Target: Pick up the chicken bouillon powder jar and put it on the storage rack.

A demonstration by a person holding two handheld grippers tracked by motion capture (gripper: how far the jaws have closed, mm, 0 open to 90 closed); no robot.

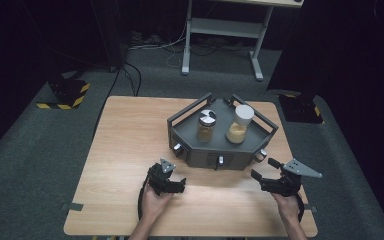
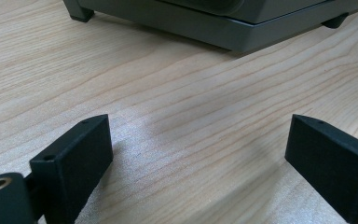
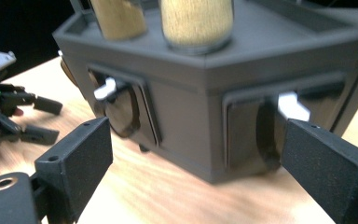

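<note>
Dark grey tray [image 1: 200, 150] w/ 2 jars, knobs on front, both tools wide apart

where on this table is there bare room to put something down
The widest bare patch is the table's left half, from the grey tray to the left edge. A narrower strip lies between the left hand-held gripper and right hand-held gripper. The tray's right side is crowded, near the table edge.

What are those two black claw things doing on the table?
A person holds a gripper in each hand over the wooden table. The left gripper and right gripper both have open jaws and hold nothing. In front of them sits a grey tray carrying two jars, untouched.
</note>
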